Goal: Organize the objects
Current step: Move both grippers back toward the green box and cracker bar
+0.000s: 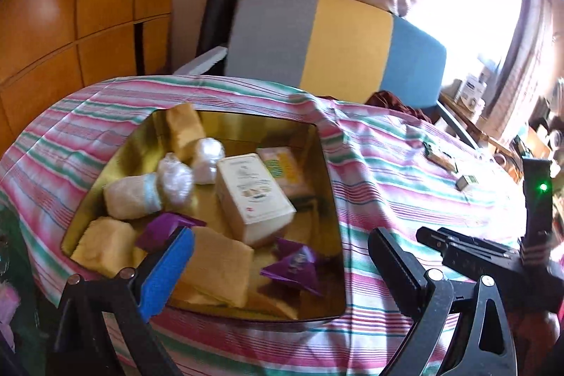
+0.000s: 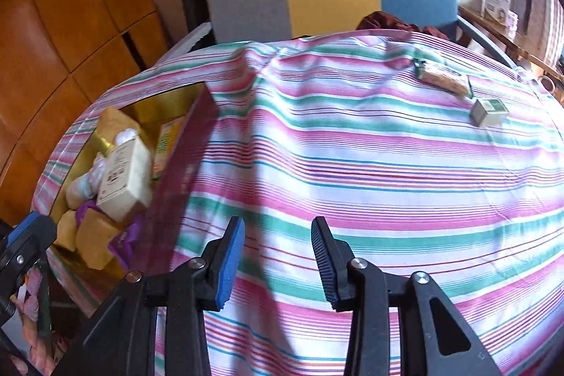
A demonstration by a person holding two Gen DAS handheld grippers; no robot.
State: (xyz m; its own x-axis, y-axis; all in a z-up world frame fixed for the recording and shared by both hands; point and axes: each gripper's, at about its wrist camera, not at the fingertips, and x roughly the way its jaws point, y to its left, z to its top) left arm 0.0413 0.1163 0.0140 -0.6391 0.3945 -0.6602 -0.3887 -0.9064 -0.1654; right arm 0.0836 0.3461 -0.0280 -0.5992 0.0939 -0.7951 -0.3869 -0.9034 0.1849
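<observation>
Still on the table (image 2: 352,147), two items, a snack bar (image 2: 445,80) and a small box (image 2: 488,111), lie well beyond the spread, empty right gripper (image 2: 278,256)

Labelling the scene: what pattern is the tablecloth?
Pink, green and white stripes on the tablecloth; right wrist view shows it best.

The print on the cream box (image 1: 254,196) is too blurred to read. The left tool (image 1: 282,265) covers part of a yellow sponge (image 1: 218,265) and a purple packet (image 1: 160,229), and its arms run off the bottom edge. In the right wrist view the tin (image 2: 183,161) is half hidden by its own near wall, so what lies on its floor cannot be told. The wrapped bar (image 2: 445,80) and the small box (image 2: 489,111) far across the bench (image 2: 387,164) are too small to identify. The window (image 1: 469,9) is blown out white.
</observation>
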